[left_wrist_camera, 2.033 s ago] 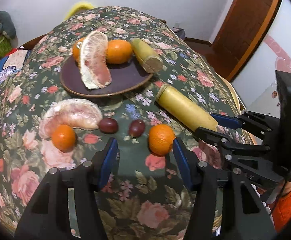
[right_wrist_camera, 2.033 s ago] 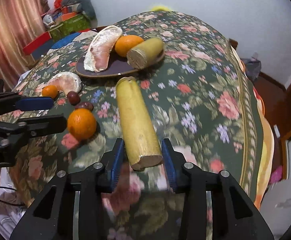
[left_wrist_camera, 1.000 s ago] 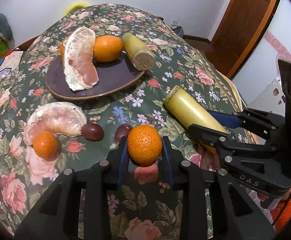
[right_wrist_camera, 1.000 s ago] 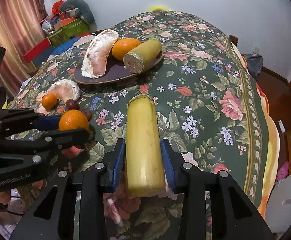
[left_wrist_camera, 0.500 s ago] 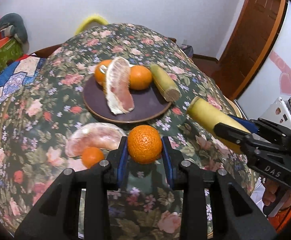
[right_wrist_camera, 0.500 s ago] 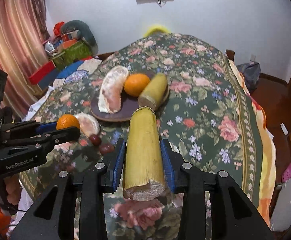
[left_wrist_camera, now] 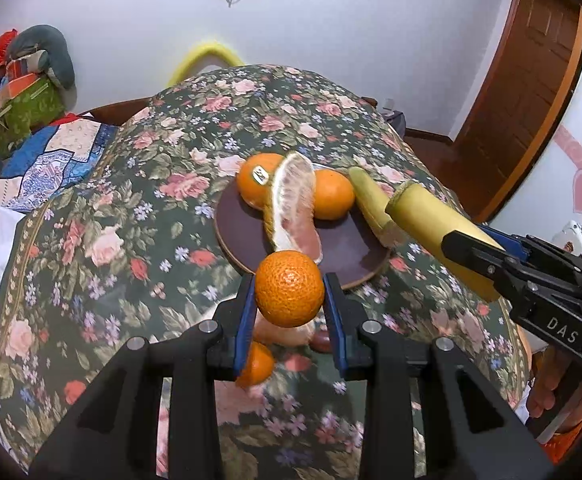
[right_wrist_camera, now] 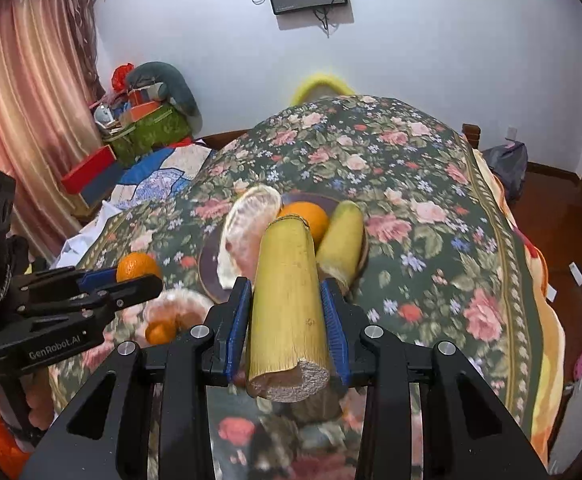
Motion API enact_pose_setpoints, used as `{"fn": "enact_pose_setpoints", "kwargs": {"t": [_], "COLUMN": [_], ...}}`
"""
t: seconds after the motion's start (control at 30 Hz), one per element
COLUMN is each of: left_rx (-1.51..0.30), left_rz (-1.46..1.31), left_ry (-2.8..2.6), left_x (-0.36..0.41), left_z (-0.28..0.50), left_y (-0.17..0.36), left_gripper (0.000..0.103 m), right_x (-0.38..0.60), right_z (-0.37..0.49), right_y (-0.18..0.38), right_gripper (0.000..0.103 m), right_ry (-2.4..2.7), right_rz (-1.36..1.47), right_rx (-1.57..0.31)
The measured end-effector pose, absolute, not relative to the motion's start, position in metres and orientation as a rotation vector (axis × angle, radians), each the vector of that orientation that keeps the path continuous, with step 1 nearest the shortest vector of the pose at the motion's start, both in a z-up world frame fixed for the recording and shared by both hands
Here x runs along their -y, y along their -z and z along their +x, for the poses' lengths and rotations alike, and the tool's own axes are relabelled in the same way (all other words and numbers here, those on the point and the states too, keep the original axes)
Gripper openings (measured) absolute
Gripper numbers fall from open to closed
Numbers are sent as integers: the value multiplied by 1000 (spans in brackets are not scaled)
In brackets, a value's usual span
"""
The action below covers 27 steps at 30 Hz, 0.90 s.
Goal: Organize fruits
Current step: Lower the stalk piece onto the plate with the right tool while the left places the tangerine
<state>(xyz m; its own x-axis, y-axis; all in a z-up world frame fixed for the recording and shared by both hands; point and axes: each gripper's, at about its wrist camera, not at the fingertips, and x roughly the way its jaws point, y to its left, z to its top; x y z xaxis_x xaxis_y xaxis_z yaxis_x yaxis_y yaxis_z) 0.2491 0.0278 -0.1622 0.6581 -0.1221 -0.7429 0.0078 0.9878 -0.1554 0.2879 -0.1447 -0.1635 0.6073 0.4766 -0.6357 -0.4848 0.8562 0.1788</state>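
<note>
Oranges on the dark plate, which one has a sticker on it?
The round orange at the back left of the dark brown plate, left of the pomelo wedge: orange carries a small white sticker; the other orange shows none.

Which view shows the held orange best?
The left wrist view: the orange sits large and sharp between the left tongs. The right wrist view shows only a small part of it behind those tongs' fingers.

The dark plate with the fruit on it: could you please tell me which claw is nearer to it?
Left, probably. The left claw holds its orange just above the dark plate's near rim; the right claw holds the yellow stalk off to the plate's right.
</note>
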Motion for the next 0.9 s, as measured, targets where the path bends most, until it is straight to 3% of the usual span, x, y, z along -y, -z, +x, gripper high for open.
{"fn": "enact_pose_setpoints", "kwargs": {"t": [0.9], "left_rx": [-932], "left_rz": [-130], "left_ry": [57], "left_x": [-54], "left_z": [334], "left_y": [209], "left_gripper": [32], "right_x": [90], "right_z": [353], "right_y": [185], "right_gripper": [33], "right_ry": [-512], "right_rz": [-73], "right_rx": [-738]}}
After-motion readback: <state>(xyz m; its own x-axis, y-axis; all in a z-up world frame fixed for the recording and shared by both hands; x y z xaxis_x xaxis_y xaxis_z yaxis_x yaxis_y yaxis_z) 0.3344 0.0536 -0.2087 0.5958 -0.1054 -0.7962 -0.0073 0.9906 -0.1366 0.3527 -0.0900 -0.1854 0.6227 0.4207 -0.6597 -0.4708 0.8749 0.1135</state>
